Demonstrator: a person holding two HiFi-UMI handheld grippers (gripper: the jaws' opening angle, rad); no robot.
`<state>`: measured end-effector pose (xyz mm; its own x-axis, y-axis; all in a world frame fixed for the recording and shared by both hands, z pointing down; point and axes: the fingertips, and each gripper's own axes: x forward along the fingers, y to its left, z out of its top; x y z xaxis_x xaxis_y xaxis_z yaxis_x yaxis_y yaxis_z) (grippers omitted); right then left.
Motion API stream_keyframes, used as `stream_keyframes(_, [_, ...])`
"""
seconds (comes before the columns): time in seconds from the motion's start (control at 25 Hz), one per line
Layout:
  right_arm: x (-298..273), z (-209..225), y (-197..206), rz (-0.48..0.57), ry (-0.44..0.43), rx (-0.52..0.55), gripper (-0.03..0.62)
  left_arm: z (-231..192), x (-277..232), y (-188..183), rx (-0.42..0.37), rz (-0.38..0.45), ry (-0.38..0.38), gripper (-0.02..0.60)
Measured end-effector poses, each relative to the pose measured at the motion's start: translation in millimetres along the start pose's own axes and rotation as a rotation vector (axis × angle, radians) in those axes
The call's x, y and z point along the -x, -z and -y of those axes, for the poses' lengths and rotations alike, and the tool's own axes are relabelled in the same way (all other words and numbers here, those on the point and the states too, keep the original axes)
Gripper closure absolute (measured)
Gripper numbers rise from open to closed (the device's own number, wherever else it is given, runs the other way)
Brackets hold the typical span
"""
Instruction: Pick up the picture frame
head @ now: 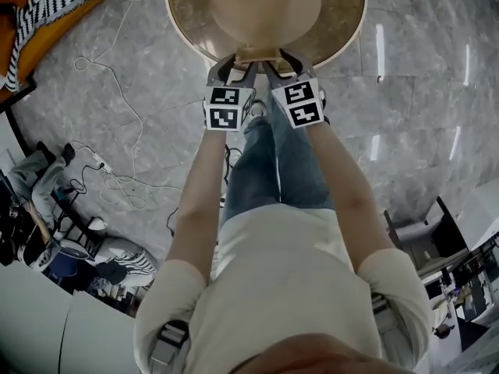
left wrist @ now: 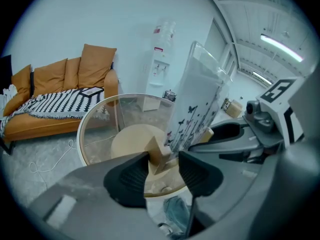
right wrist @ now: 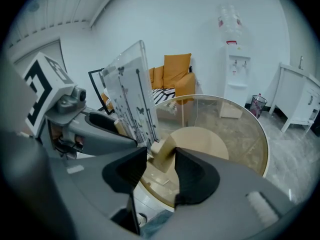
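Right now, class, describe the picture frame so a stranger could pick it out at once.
Find the round glass table. Above its near edge, the left gripper and right gripper clamp the picture frame by its wooden feet. Unlike the table's flat glass, it is a clear standing panel printed with black butterflies.

no legible text, no readable labels

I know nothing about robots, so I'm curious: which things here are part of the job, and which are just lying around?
Part of the job:
- picture frame
- left gripper and right gripper, both clamped on it

Just lying about:
- round glass table
- sofa
- striped blanket
- water dispenser
- floor cables
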<state>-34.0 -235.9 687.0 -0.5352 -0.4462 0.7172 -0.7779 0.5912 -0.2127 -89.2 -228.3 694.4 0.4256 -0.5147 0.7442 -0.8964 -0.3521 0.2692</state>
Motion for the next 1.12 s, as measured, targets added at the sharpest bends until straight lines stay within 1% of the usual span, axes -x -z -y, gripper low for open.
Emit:
stream_keyframes(0.2, [38,-22,-17,0.039,0.013,0.02,0.421,16,43,-12,-0.018,0.039,-0.007,0.394])
stream_keyframes(0.4, [68,-44,-35,0.072,0.019,0.039,0.422,24,81,-23,-0.017,0.079,-0.006,0.396])
stream_keyframes(0.68, [119,-70,-54,0.113,0.038,0.064,0.422,48,134,-36,-0.028,0.122,-0.001,0.396])
stream_keyframes(0.88, [157,-80,-70,0.168,0.049,0.086,0.424,68,166,-52,-0.05,0.165,0.004,0.399])
stream_keyframes(1.12, [200,-98,-79,0.224,0.058,0.105,0.425,92,210,-63,-0.108,0.209,-0.008,0.4])
